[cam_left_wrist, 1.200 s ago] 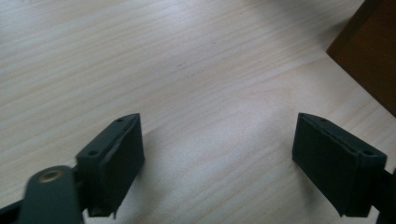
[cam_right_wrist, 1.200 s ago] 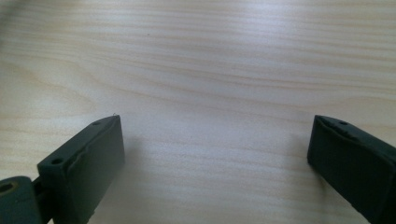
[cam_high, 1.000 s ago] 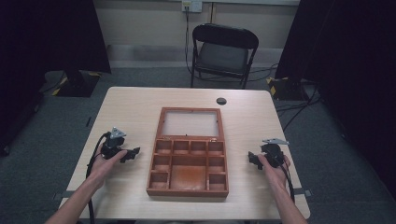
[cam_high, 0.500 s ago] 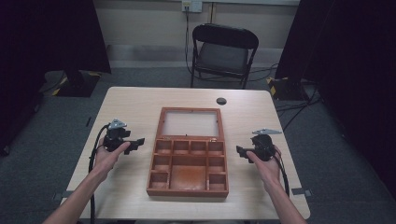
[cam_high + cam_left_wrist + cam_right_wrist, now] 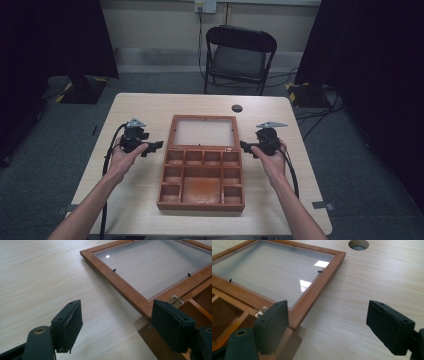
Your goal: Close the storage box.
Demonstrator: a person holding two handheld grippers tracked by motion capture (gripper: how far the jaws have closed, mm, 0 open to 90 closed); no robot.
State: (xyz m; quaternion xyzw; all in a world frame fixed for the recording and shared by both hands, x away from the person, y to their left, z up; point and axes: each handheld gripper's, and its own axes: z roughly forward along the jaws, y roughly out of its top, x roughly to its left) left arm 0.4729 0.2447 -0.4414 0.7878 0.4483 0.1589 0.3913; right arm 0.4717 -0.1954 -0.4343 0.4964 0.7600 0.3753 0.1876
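Tabletop [image 5: 150, 107]: open box [image 5: 202, 170] at centre, lid [image 5: 204, 131] flat toward far edge.
Left gripper [image 5: 154, 145]: fingers empty, just been closing, now beside hinge.
Right gripper [image 5: 245, 146]: fingers wide, empty, likewise moved up.
Meaning: lid grab likely next.

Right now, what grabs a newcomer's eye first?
The open wooden box at the table's middle, its glass lid laid back flat and its compartments bare. The left gripper and right gripper flank its hinge line, jaws open, gripping nothing.

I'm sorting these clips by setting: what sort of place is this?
Probably a recording room or lab, not a home: black curtains on both sides, one folding chair by a wall socket, cables across grey carpet.
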